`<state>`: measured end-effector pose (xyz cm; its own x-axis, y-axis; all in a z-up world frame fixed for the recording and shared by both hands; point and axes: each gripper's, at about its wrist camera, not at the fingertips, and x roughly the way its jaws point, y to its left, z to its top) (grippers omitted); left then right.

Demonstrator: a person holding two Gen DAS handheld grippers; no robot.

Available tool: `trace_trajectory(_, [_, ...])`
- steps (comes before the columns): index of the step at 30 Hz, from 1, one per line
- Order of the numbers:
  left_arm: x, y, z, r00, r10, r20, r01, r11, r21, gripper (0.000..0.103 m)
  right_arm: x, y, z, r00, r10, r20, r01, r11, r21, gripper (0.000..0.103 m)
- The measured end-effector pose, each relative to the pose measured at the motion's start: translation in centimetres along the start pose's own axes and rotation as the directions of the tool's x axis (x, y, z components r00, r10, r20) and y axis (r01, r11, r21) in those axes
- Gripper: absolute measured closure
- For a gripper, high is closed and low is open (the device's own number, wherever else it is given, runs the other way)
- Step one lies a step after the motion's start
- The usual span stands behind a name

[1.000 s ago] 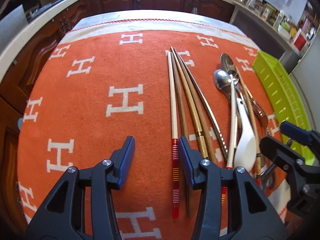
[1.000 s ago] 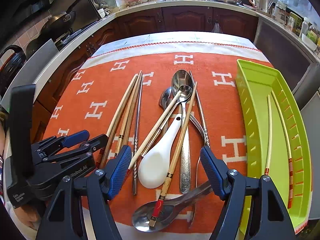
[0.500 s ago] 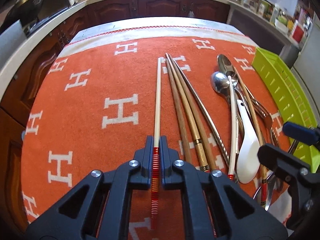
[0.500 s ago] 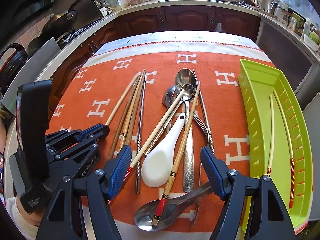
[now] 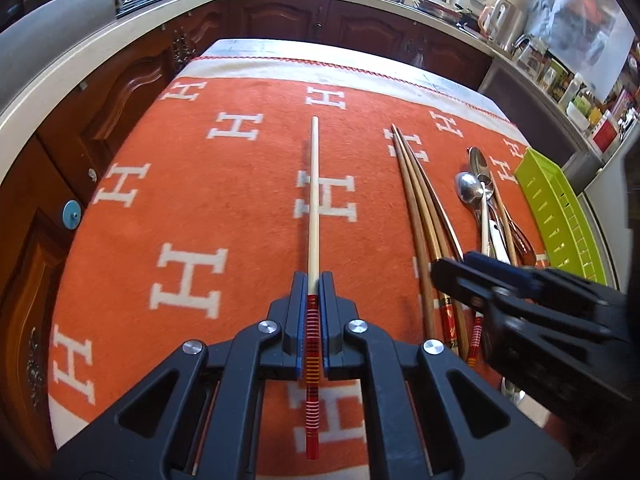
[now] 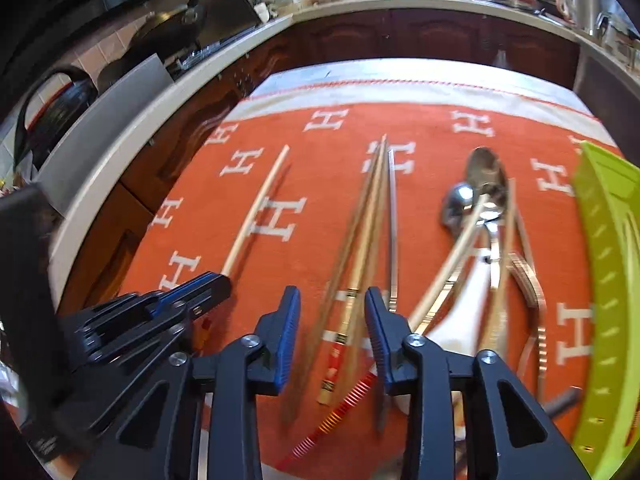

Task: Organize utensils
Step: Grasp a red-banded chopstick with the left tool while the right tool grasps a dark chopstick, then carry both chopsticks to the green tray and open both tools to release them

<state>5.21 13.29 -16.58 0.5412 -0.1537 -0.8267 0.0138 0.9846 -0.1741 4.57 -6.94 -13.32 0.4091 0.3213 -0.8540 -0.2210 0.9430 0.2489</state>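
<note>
Clamped tight, the left gripper (image 5: 311,312) is closed on a pale chopstick (image 5: 313,200) at the start of its red-and-yellow banded end, with the long cream shaft pointing toward the far side of the cloth and the banded tail trailing near; the right gripper (image 6: 332,332) is seen closing, its blue pads either side of a bundle of wooden chopsticks (image 6: 360,248) but not yet pressed on them as far as can be judged through the blur. The widest risk is judged to come from the two grippers being close together: the held stick could be swung against the other tool or the pile. Next, more than one stick may be caught by the right jaws, since several lie touching, and a banded chopstick (image 6: 344,408) crosses beneath them; a bunched grip could let sticks scissor apart or drag a neighbour. A thin round stick held at one end could also pivot or slip from the pads. The orange cloth (image 5: 240,168) is woven and soft, patterned with white letters, and is likely to snag tips. The green tray (image 5: 560,216), at the right, is hard slotted plastic with a raised wall, which a low stick could strike. The metal spoons (image 6: 480,184) are smooth and shiny, heaped with a white ceramic spoon (image 6: 460,320) right of the bundle, and could be knocked. A slim metal chopstick (image 6: 393,240) lies just beside the wooden ones.
</note>
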Motion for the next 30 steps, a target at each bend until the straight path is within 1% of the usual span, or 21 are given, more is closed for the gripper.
trace_trajectory(3, [-0.6,0.7,-0.4,1.000,-0.009,0.004,0.009,1.000,-0.016,0.099,1.2,0.2,0.2,1.000,0.007,-0.022,-0.006,1.000,0.016,0.080])
trace_trajectory(5, [-0.7,1.2,-0.4,1.000,-0.015,0.004,0.015,1.000,-0.027,0.099,1.9,0.4,0.3,1.000,0.003,-0.027,-0.003,1.000,0.016,0.081])
trace_trajectory(8, [-0.5,1.8,-0.5,1.000,-0.025,0.000,0.025,0.999,-0.043,0.099,2.5,0.7,0.6,0.999,-0.022,-0.028,0.022,1.000,-0.002,0.082])
trace_trajectory(10, [-0.5,2.2,-0.6,0.999,-0.033,-0.002,0.033,0.998,-0.052,0.099,3.1,0.7,0.7,0.998,-0.041,-0.044,0.041,0.999,0.000,0.083])
trace_trajectory(11, [-0.5,2.3,-0.6,0.999,-0.035,-0.001,0.034,0.998,-0.054,0.099,3.4,0.8,0.8,0.997,-0.054,-0.052,0.054,0.999,0.000,0.083])
trace_trajectory(16, [-0.8,2.5,-0.7,0.999,-0.042,0.003,0.042,0.997,-0.057,0.099,4.1,1.7,1.2,0.992,-0.126,-0.029,0.125,0.992,-0.038,0.083])
trace_trajectory(20, [-1.0,2.4,-0.7,0.999,-0.042,0.003,0.042,0.998,-0.057,0.099,4.9,3.0,1.3,0.978,-0.209,0.004,0.209,0.973,-0.102,0.083])
trace_trajectory(22, [-1.4,2.3,-0.7,0.999,-0.041,0.006,0.042,0.998,-0.056,0.099,4.8,3.4,1.1,0.975,-0.224,0.015,0.224,0.969,-0.107,0.085])
trace_trajectory(23, [-1.6,2.2,-0.7,0.999,-0.042,0.008,0.042,0.998,-0.056,0.099,4.8,3.4,1.1,0.975,-0.222,0.018,0.222,0.969,-0.105,0.087])
trace_trajectory(24, [-1.7,2.2,-0.6,0.999,-0.042,0.010,0.043,0.997,-0.057,0.099,4.8,3.3,1.1,0.976,-0.217,0.017,0.218,0.971,-0.100,0.093])
trace_trajectory(27, [-2.4,1.8,-0.4,0.999,-0.049,0.014,0.050,0.997,-0.057,0.099,4.4,2.6,1.1,0.983,-0.181,0.002,0.181,0.981,-0.068,0.096])
trace_trajectory(30, [-3.4,0.6,-0.1,0.998,-0.064,0.022,0.065,0.997,-0.036,0.099,3.5,1.3,1.1,0.995,-0.093,-0.024,0.093,0.996,0.003,0.096])
